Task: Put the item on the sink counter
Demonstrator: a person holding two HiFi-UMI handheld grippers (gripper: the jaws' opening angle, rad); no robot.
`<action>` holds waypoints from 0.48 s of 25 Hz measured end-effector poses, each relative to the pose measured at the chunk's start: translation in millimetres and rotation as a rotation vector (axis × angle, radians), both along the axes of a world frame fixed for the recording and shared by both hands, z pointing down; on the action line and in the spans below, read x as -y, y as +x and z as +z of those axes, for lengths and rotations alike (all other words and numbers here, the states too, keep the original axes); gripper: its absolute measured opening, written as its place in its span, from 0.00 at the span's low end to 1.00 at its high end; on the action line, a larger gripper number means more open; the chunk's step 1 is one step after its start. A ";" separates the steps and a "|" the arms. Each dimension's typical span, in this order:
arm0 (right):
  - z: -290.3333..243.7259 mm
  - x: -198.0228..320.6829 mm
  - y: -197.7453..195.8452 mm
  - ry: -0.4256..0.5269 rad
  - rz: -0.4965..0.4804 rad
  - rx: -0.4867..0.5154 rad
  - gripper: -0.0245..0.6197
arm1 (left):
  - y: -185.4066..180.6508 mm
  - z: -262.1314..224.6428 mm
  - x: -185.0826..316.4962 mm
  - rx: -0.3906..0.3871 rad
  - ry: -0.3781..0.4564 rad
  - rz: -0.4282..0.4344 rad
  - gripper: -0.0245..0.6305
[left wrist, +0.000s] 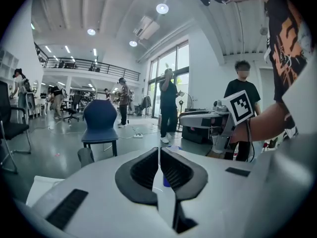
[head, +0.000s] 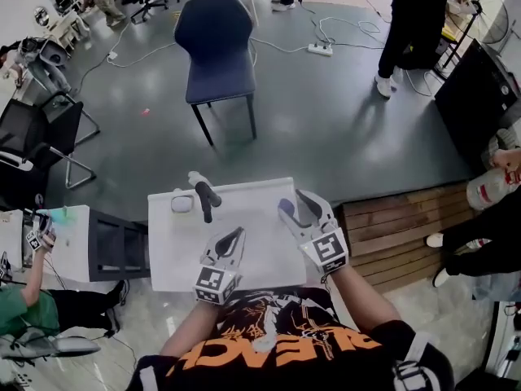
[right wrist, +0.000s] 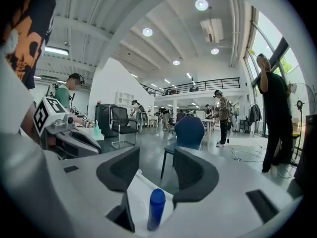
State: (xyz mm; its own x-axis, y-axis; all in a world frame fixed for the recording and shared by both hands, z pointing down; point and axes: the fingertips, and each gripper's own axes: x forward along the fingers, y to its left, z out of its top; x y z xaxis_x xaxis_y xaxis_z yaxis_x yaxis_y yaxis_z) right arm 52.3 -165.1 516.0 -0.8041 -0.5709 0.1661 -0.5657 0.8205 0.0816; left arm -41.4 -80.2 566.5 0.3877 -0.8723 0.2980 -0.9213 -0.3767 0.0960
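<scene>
A blue bottle (right wrist: pixel 156 209) stands upright on the white sink counter (head: pixel 179 255), at its right side. My right gripper (right wrist: pixel 156 157) is open around it, one jaw on either side, and neither pad presses on it. In the head view the bottle (head: pixel 285 211) shows by the left finger of the right gripper (head: pixel 298 206). My left gripper (head: pixel 234 236) hovers over the middle of the counter. In its own view the left gripper (left wrist: pixel 158 152) is shut with nothing between its jaws.
A black faucet (head: pixel 203 198) and a small white object (head: pixel 181 204) stand at the counter's far left. Beyond the counter is a blue chair (head: pixel 216 47). A wooden platform (head: pixel 399 226) lies to the right and a black shelf unit (head: pixel 118 247) to the left. People and cables are around.
</scene>
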 end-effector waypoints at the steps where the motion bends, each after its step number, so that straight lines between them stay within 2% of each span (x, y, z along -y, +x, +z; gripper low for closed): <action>1: -9.8 -4.4 -2.0 0.016 -0.011 0.009 0.39 | -0.1 -7.1 -1.2 -0.008 0.011 0.002 0.08; 12: -75.3 -43.8 -28.9 0.117 -0.098 0.098 0.22 | -31.9 -73.6 -12.6 -0.073 0.134 -0.020 0.08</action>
State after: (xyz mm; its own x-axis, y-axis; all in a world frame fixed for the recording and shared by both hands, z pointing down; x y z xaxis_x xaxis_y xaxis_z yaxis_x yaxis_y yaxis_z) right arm 23.4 -121.3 440.7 -0.8658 -0.4999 0.0210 -0.4936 0.8603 0.1277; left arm -73.3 -67.6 492.9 0.3862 -0.9101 0.1504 -0.9212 -0.3722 0.1131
